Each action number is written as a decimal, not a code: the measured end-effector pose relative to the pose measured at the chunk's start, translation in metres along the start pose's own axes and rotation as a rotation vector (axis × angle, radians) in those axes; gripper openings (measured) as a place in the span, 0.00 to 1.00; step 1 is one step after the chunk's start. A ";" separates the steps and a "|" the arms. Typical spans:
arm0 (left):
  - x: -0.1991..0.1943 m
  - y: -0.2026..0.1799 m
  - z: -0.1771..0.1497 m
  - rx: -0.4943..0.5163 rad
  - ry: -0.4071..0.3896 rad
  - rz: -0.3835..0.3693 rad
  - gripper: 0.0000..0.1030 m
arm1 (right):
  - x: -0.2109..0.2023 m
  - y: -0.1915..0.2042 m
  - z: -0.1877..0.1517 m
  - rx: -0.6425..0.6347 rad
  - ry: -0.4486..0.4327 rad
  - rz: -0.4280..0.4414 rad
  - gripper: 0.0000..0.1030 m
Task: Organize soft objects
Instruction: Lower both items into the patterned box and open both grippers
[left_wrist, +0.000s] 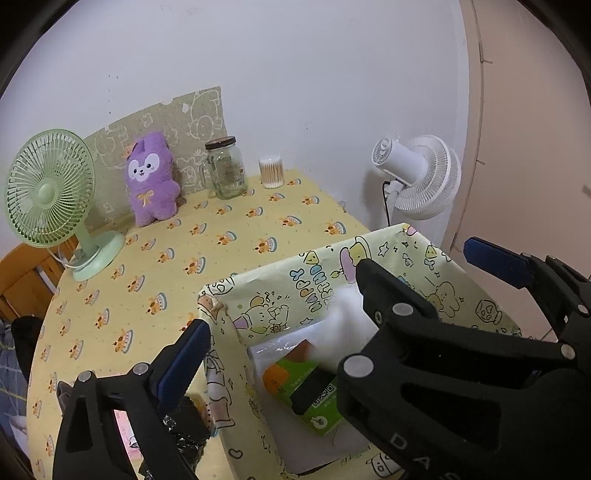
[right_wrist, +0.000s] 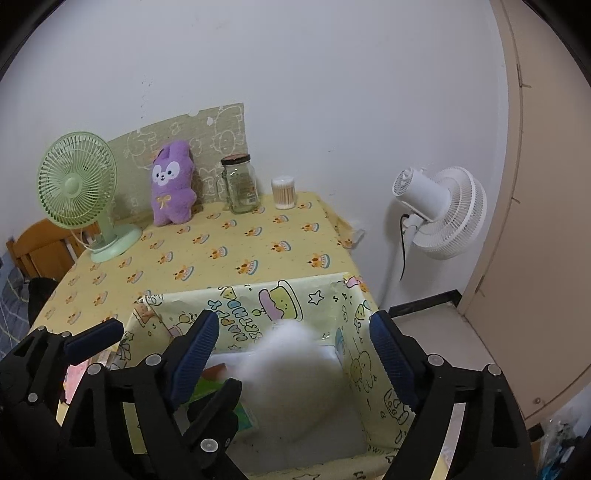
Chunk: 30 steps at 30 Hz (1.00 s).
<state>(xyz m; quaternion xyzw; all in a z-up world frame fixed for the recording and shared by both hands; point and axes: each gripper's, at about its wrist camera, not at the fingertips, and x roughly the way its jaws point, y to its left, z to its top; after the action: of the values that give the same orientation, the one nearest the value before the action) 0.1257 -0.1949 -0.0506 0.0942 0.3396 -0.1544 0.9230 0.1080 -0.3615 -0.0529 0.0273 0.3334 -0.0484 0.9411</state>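
**Fluffy white wad sits in the box, both hand-held grippers wide open**

The right hand-held gripper (right_wrist: 295, 354) hangs over the paper-lined box (right_wrist: 251, 295) at the lower middle of the right wrist view, jaws spread wide and nothing pinched. Between the two blue pads (right_wrist: 195, 347) sits a white fluffy wad (right_wrist: 291, 365), blurred, looking like loose stuffing or cotton; it lies inside the box, against the back wall, and whether it is settled on the bottom or resting on the other contents cannot be told. The pads stand clear of it on both sides.

The left hand-held gripper (left_wrist: 332, 291) is also spread wide, holding nothing, one finger outside the box's left wall and the other reaching across the upper right of its own frame. From that view the white fluffy wad (left_wrist: 347, 317) shows behind the right gripper's black frame, beside a green and orange packet (left_wrist: 303, 384) lying flat in the box.

The wad looks feather-light and very squashy: it probably collapses under any squeeze and may cling to ribbed pads. The best hold is likely through its thick middle, jaws closing well in.

At the upper left of the counter (right_wrist: 207, 258) a purple plush toy (right_wrist: 171, 184) leans against the backdrop, between a green fan (right_wrist: 79, 184) and a glass jar (right_wrist: 240, 184). It looks soft but fuller; the torso appears the surest place to grip.
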 end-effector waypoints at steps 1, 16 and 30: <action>-0.001 0.000 0.000 0.000 -0.003 0.001 0.96 | -0.002 0.000 0.000 0.000 0.001 -0.002 0.84; -0.034 0.006 -0.004 -0.010 -0.066 0.005 0.96 | -0.032 0.012 0.002 -0.011 -0.031 0.000 0.86; -0.073 0.021 -0.010 -0.024 -0.119 0.022 0.96 | -0.066 0.037 0.004 -0.027 -0.079 -0.007 0.92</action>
<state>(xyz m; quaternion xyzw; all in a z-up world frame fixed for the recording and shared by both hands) 0.0739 -0.1565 -0.0086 0.0774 0.2849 -0.1457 0.9443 0.0630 -0.3204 -0.0075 0.0113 0.2967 -0.0484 0.9537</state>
